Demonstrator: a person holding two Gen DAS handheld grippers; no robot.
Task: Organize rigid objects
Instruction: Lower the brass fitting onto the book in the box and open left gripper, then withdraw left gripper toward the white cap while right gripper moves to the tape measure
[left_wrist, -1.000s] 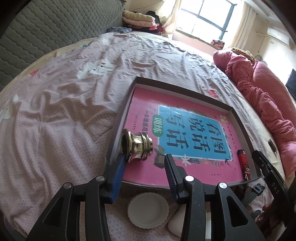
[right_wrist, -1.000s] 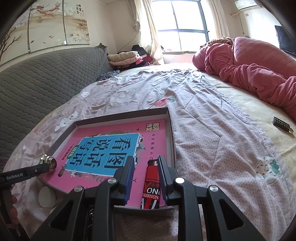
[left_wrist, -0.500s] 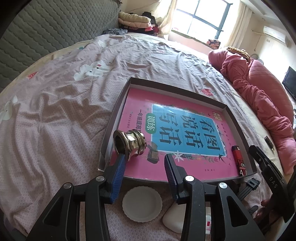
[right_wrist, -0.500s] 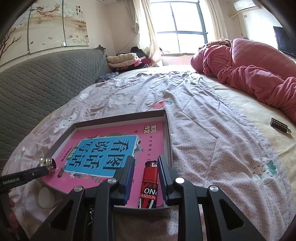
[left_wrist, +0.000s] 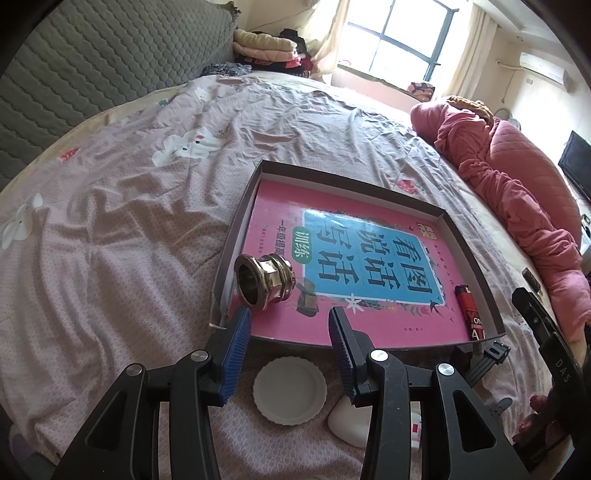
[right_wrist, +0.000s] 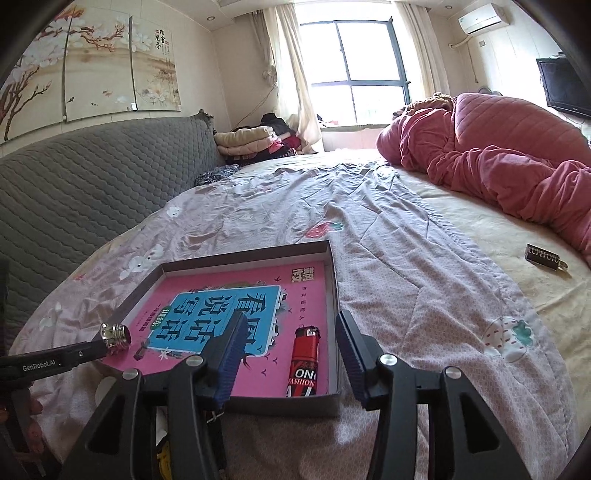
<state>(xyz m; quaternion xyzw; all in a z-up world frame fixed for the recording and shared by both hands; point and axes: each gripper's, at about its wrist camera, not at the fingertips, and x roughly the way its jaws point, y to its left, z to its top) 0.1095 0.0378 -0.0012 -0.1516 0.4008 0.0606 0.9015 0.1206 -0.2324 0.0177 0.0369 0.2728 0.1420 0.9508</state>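
Note:
A shallow dark tray (left_wrist: 351, 184) lies on the bed with a pink book (left_wrist: 369, 258) flat inside it. A brass pipe fitting (left_wrist: 264, 278) rests on its side in the tray's near left corner, just beyond the tip of one finger of my left gripper (left_wrist: 288, 325), which is open with nothing between its pads. In the right wrist view a red lighter (right_wrist: 304, 363) lies loose in the tray's (right_wrist: 243, 254) near right corner. My right gripper (right_wrist: 291, 332) is over it with its jaws opening, and the pads stand clear of the lighter on both sides.
A white round lid (left_wrist: 290, 391) and a white oval lump (left_wrist: 347, 421) lie on the quilt in front of the tray. A small dark bar (right_wrist: 543, 254) sits on the sheet to the right. A pink duvet (right_wrist: 498, 147) is heaped far right, with a grey headboard (right_wrist: 74, 184) to the left.
My right gripper's jaws have widened away from the lighter and drawn back a little; the lighter stays in the tray. The brass fitting has turned its open end toward the left camera.

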